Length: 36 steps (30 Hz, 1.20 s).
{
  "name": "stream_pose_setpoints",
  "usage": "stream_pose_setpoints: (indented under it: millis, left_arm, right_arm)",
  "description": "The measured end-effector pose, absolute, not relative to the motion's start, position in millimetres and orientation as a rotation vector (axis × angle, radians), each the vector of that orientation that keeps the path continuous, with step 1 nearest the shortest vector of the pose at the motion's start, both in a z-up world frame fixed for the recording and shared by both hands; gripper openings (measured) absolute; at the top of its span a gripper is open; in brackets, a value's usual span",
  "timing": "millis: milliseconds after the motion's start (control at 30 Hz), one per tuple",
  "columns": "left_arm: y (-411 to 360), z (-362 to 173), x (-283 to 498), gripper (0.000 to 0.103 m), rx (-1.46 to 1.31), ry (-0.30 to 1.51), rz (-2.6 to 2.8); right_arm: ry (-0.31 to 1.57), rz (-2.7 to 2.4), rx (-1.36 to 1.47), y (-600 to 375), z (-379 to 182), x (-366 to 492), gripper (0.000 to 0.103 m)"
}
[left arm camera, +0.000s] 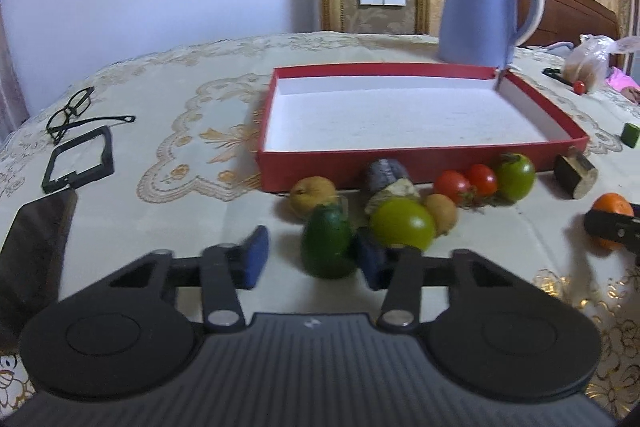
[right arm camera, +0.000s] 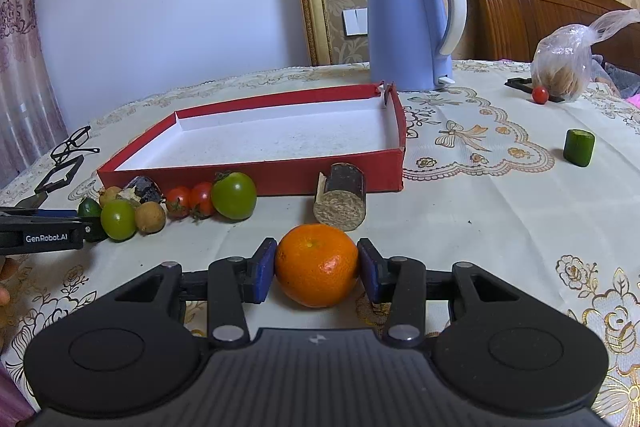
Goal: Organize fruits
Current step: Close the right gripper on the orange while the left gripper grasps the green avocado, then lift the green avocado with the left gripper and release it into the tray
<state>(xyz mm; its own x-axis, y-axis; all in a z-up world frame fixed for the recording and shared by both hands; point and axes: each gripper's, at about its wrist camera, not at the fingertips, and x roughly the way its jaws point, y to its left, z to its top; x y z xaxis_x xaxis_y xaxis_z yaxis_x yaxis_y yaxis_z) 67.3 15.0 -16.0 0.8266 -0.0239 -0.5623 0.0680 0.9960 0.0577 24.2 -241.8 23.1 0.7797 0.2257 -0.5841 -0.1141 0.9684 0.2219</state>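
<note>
A red box (left arm camera: 420, 163) with a bare white floor lies on the table; it also shows in the right wrist view (right arm camera: 280, 179). Fruits lie in a row before it: a dark green piece (left arm camera: 328, 247), a green tomato (left arm camera: 402, 223), two red tomatoes (left arm camera: 466, 183), another green tomato (left arm camera: 516, 175). My left gripper (left arm camera: 312, 259) is open, the dark green piece between its pads, touching the right one. My right gripper (right arm camera: 316, 267) is shut on an orange (right arm camera: 316, 265) resting on the cloth.
A blue kettle (right arm camera: 412, 23) stands behind the box. Glasses (left arm camera: 72, 111), a black frame (left arm camera: 80, 159) and a phone (left arm camera: 36, 247) lie at left. A cut log piece (right arm camera: 342, 203), a cucumber chunk (right arm camera: 579, 147), a bagged item (right arm camera: 568, 63) and a small tomato (right arm camera: 540, 95) lie at right.
</note>
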Motion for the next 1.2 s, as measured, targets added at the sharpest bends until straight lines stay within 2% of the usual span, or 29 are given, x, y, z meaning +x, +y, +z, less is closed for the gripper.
stream_pose_setpoints:
  millis: [33,67,700,1200]
  left_arm:
    - [12.3,-16.1,66.8,0.029,0.080,0.596,-0.056]
    - [10.2,-15.7,66.3,0.027,0.084,0.596,-0.059]
    - [7.3,14.0,59.5,0.027,0.146,0.522,0.080]
    - [-17.4,27.1,143.8,0.027,0.235,0.540,0.151]
  right_arm:
    - [0.651,0.183,0.181,-242.2,23.0,24.3,0.043]
    - [0.651,0.182,0.186,-242.8,23.0,24.3,0.043]
    - [0.604,0.178,0.192,-252.0,34.2,13.5,0.043]
    - [0.552,0.199,0.205,-261.3,45.8,3.7,0.043]
